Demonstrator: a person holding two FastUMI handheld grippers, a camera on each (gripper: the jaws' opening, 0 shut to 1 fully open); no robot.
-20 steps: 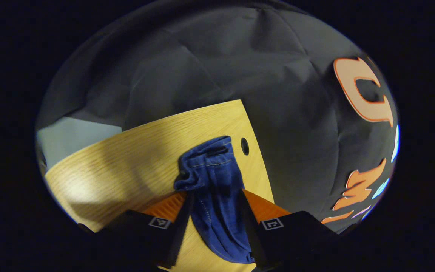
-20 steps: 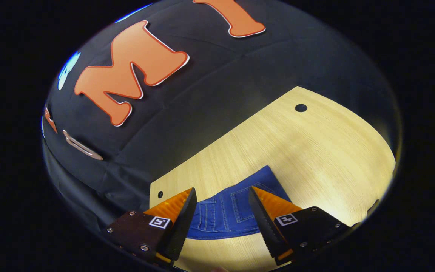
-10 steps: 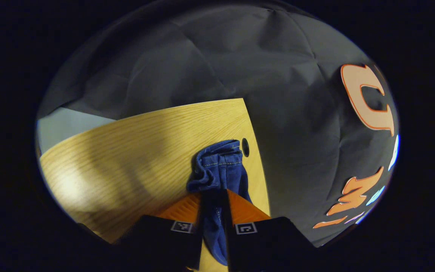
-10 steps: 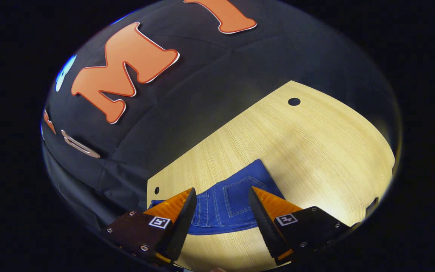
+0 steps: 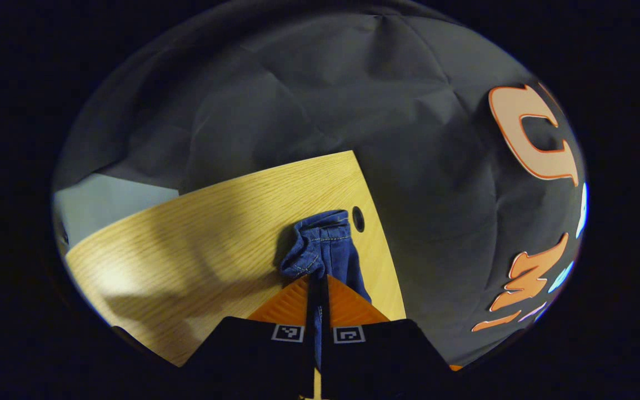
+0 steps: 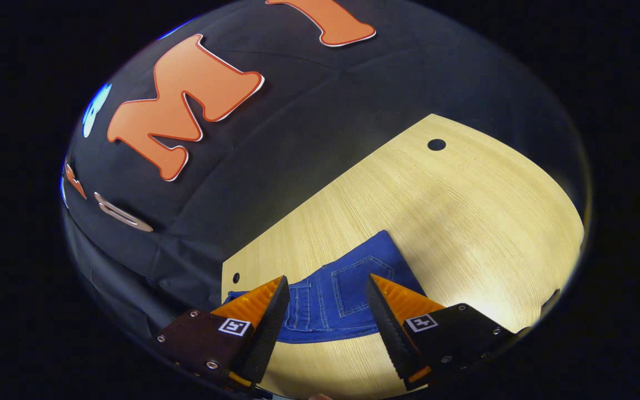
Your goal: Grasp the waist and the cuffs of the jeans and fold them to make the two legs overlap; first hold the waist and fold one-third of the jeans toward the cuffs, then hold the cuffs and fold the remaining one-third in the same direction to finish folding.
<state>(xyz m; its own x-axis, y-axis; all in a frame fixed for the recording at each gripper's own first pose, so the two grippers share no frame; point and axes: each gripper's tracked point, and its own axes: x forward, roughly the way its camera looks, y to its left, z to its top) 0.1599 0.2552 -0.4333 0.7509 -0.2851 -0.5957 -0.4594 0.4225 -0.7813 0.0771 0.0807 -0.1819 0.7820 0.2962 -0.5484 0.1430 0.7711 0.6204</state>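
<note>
Blue jeans [image 5: 323, 247] lie on the wooden table [image 5: 203, 233]. In the left gripper view a bunched, stitched end of the denim rises just ahead of my left gripper [image 5: 316, 284], whose fingers are pressed together on the fabric. In the right gripper view the jeans [image 6: 348, 283] show their pocketed waist part flat on the table [image 6: 464, 211]. My right gripper [image 6: 325, 291] hovers open over that part, one finger on either side of the pocket area, with nothing pinched.
The table has a small round hole [image 5: 358, 219] right beside the bunched denim, near the edge by the booth wall. Another hole [image 6: 436, 144] sits at the far corner. A third small hole [image 6: 235, 276] is near the right gripper's left finger.
My left gripper has shut from wide open onto the jeans, gathering the fabric into a narrower bunch. The right gripper stayed open, and the waist part shifted slightly in its view.
</note>
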